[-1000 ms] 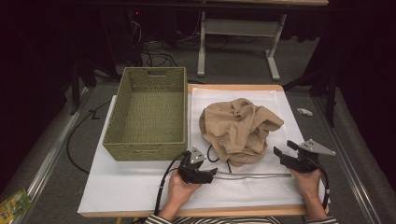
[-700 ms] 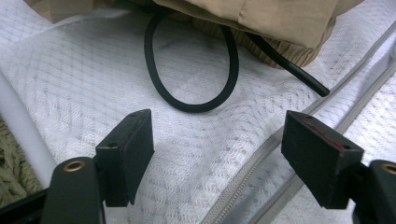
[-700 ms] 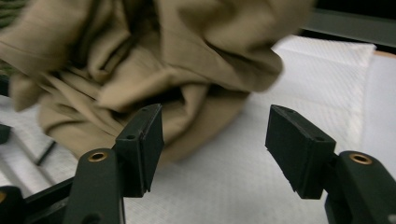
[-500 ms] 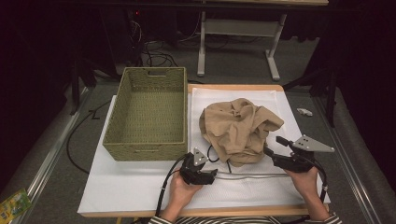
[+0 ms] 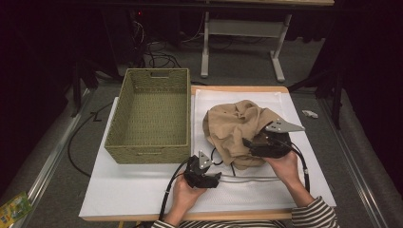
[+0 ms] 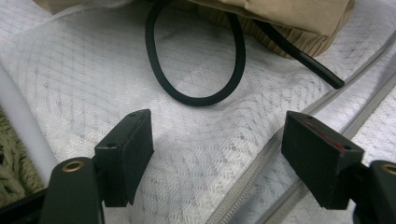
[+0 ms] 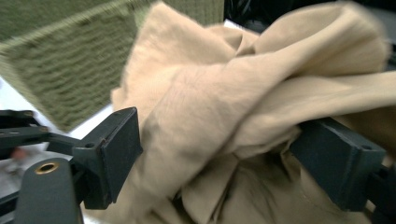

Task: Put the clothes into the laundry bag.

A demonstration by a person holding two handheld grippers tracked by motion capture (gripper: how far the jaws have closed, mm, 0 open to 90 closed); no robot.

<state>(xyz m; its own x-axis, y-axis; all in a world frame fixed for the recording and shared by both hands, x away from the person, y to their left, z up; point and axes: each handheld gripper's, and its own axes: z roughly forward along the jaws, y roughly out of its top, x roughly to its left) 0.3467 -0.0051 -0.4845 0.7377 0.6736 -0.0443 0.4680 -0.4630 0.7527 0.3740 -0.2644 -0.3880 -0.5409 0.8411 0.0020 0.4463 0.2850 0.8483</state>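
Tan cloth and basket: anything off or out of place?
Nothing damaged or spilled. The tan cloth lies crumpled in a heap on the white mat, beside the green basket, not in it. A black cable loops out from under its near edge. The right gripper has its open jaws around a fold.

From my seat, the lower left of the desk (image 5: pixel 128 190) lies open white cover. The wicker basket (image 5: pixel 151 118) walls off the upper left. A black cable loop (image 6: pixel 196 60) and the crumpled tan garment (image 5: pixel 237 126) block the middle, beside a zipper (image 5: pixel 252 178).
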